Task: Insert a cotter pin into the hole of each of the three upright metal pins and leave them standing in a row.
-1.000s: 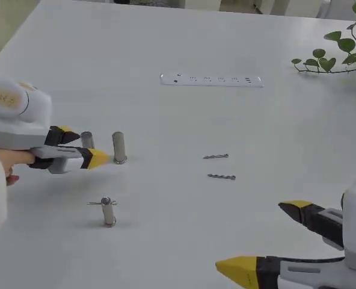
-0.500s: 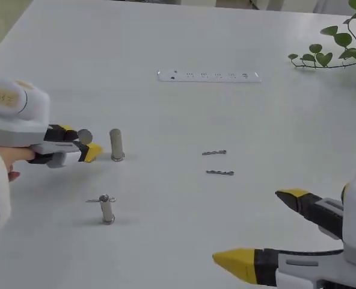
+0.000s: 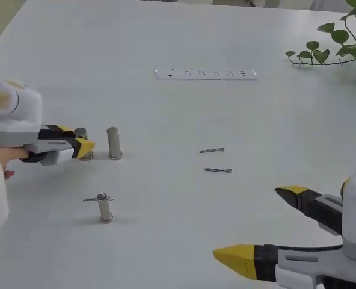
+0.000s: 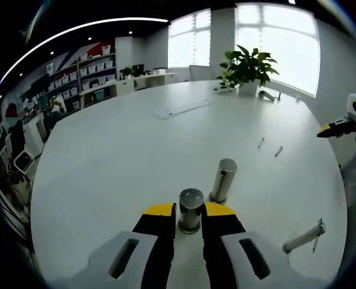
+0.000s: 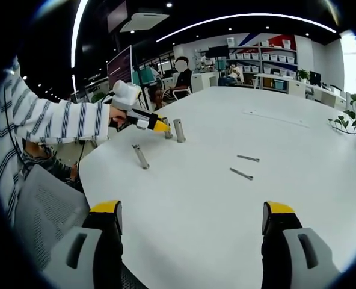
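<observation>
1. My left gripper (image 3: pixel 82 146) has its jaws closed on the held pin (image 4: pixel 191 205). It grips low on the shaft, and the pin's head stands proud of the yellow tips.
2. My right gripper (image 3: pixel 250 224) has its jaws wide apart with nothing between them. It hovers over the near right of the table (image 3: pixel 166 36).
3. The bare pin (image 3: pixel 113 143) stands upright just to the right of the held pin. The finished pin (image 3: pixel 104 208) stands nearer me, with a cotter pin through its top.
4. The far cotter pin (image 3: pixel 211 150) and the near cotter pin (image 3: pixel 218 171) lie flat, with their long axes roughly left to right. They are well to the right of the held pin, between the two grippers.
5. Judgement: the right gripper is the nearer to them, so the pickup falls to it. A cotter pin must then travel left, kept level, to cross the vertical shaft. The hole in the held pin is too small to make out.
</observation>
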Available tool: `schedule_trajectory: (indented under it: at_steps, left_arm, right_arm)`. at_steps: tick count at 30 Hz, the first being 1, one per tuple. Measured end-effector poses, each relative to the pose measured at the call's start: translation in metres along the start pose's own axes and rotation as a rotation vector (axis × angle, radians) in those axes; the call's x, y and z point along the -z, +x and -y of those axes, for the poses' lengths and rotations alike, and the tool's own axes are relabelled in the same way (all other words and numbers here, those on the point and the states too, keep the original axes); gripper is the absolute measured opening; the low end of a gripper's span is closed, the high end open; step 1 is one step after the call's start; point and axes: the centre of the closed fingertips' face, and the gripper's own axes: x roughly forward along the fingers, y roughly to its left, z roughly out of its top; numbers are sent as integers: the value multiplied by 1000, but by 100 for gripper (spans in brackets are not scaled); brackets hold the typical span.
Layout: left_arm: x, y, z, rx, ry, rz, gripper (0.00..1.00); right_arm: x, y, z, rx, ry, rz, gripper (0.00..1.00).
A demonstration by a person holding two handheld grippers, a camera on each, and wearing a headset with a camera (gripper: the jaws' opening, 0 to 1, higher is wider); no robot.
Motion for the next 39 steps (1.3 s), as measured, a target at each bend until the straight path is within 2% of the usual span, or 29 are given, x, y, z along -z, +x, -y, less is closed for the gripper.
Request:
schedule_trajectory:
  at_steps: [6, 13, 17, 20, 23, 28, 33, 39]
  left_arm:
    - [0, 1, 1, -3, 46, -8, 10]
    - [1, -1, -1, -27, 15, -17, 9]
    - [2, -5, -2, -38, 12, -35, 9]
    - [2, -11, -2, -37, -8, -31, 9]
    - [-3, -18, 1, -23, -25, -19, 9]
    - [-10, -29, 2, -33, -52, 2, 9]
    - [-15, -40, 6, -38, -49, 12, 9]
    - [-26, -52, 18, -26, -34, 41, 9]
  right_arm:
    - [0, 0, 1, 2, 2, 2, 96]
    - [-1, -2, 2, 9, 6, 11, 96]
    - [-2, -3, 3, 11, 9, 20, 96]
    - [-2, -4, 3, 13, 5, 20, 97]
    - [-4, -3, 5, 19, 18, 31, 97]
    - [-5, -4, 5, 14, 13, 41, 97]
    - [-8, -6, 4, 8, 15, 56, 97]
    - [-11, -8, 4, 6, 12, 73, 97]
